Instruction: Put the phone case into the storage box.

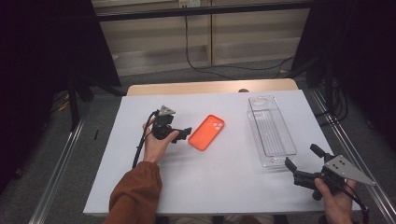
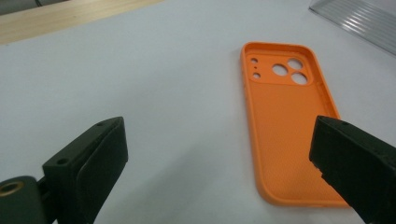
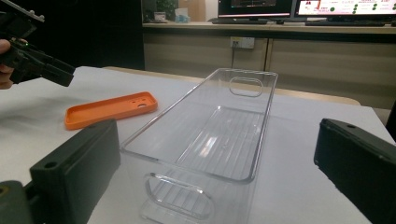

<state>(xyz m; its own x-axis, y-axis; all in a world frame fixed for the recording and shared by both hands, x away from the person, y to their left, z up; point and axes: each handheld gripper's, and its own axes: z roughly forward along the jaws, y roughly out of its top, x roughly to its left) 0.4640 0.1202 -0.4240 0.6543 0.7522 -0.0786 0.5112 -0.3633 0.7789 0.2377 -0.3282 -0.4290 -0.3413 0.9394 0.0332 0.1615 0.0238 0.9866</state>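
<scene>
An orange phone case (image 1: 206,132) lies flat on the white sheet, hollow side up, camera holes toward the far end. My left gripper (image 1: 185,133) sits just left of it, held in a hand, jaws wide apart. In the left gripper view the orange phone case (image 2: 287,126) rests on the table ahead, partly behind the right jaw, and my left gripper (image 2: 219,158) touches nothing. My right gripper (image 1: 301,157) stands open at the near end of a clear plastic bin (image 1: 255,122). The clear bin (image 3: 264,127) is empty, in front of my right gripper (image 3: 219,177).
A white sheet (image 1: 219,177) covers the table, with a strip of bare wood (image 1: 210,87) at its far edge. Dark frames stand at both sides. In the right gripper view, the left gripper (image 3: 52,71) hovers beyond the orange case (image 3: 109,109).
</scene>
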